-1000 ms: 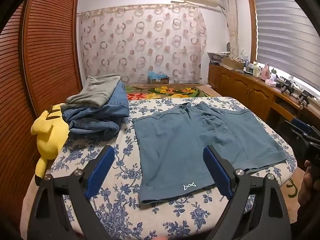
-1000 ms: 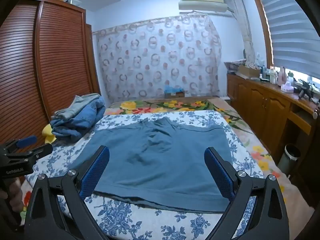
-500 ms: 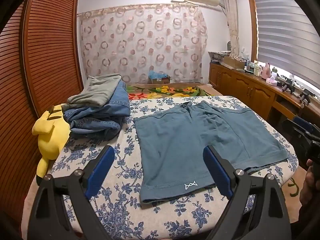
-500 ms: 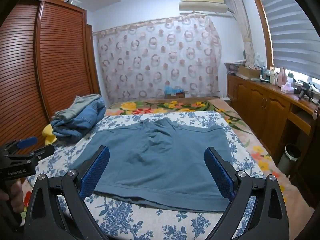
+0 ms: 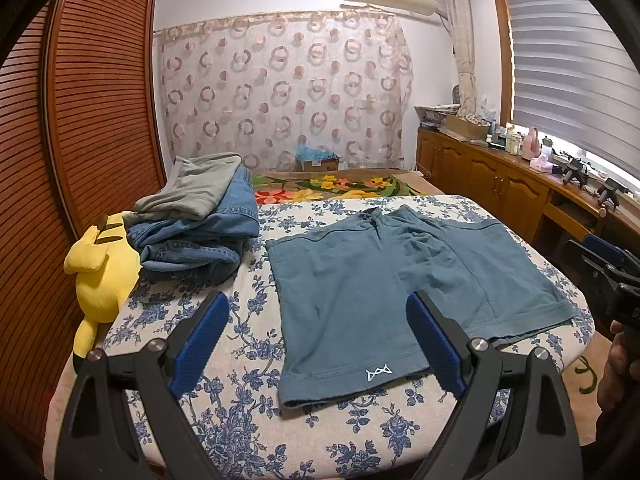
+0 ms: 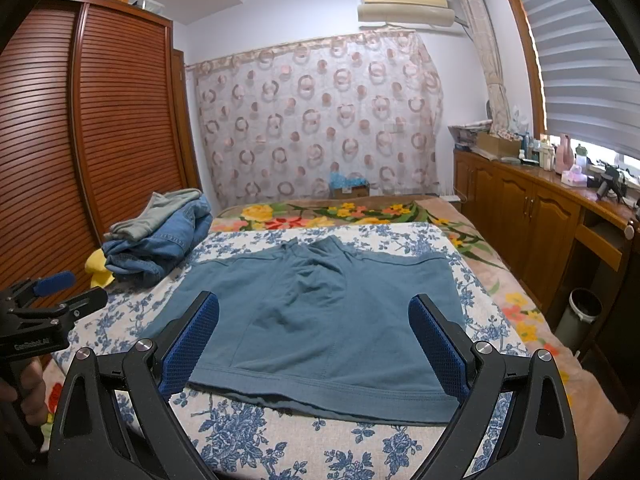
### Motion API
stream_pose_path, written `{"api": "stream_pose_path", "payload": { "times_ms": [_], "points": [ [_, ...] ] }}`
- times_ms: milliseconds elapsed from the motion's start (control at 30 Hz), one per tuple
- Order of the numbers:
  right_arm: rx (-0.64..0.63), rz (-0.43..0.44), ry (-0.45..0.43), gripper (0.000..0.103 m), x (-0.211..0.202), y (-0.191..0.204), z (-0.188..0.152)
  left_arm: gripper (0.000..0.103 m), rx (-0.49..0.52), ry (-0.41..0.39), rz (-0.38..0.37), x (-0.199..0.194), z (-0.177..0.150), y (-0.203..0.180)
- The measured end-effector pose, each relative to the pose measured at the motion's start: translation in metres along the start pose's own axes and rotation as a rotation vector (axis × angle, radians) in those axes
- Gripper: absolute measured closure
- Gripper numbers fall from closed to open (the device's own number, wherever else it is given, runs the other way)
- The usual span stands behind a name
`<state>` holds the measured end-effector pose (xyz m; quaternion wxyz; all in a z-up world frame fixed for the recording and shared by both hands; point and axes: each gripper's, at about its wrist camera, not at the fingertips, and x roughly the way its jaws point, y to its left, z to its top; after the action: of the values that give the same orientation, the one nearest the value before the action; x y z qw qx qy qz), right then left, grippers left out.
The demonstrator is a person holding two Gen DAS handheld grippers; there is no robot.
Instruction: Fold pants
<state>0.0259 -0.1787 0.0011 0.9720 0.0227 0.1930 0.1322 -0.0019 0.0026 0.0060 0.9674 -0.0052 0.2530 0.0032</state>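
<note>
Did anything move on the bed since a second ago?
Hardly anything. The left gripper drew back a touch, so the teal shorts look slightly farther off. Both it and the right gripper stayed open and empty. The shorts stayed flat, and the pile of jeans didn't budge.

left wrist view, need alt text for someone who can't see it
Teal shorts lie spread flat on a blue floral bedspread, framed by the open left gripper hovering at the near edge. A pile of folded jeans and a yellow plush toy sit to the left; the right gripper shows at the right edge.
</note>
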Motion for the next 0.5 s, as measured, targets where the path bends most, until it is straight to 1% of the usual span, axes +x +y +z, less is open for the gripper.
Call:
{"api": "stream_pose_path", "payload": {
  "times_ms": [133, 500],
  "points": [
    [-0.001, 0.0, 0.0, 0.006, -0.0003, 0.0006, 0.0001, 0.012, 0.001, -0.004, -0.002, -0.0022, 0.0059, -0.0011],
    [-0.001, 0.001, -0.001, 0.006, -0.0009, 0.0013, 0.0001, 0.012, 0.003, -0.005, 0.001, -0.0036, 0.0053, -0.0031]
  ]
}}
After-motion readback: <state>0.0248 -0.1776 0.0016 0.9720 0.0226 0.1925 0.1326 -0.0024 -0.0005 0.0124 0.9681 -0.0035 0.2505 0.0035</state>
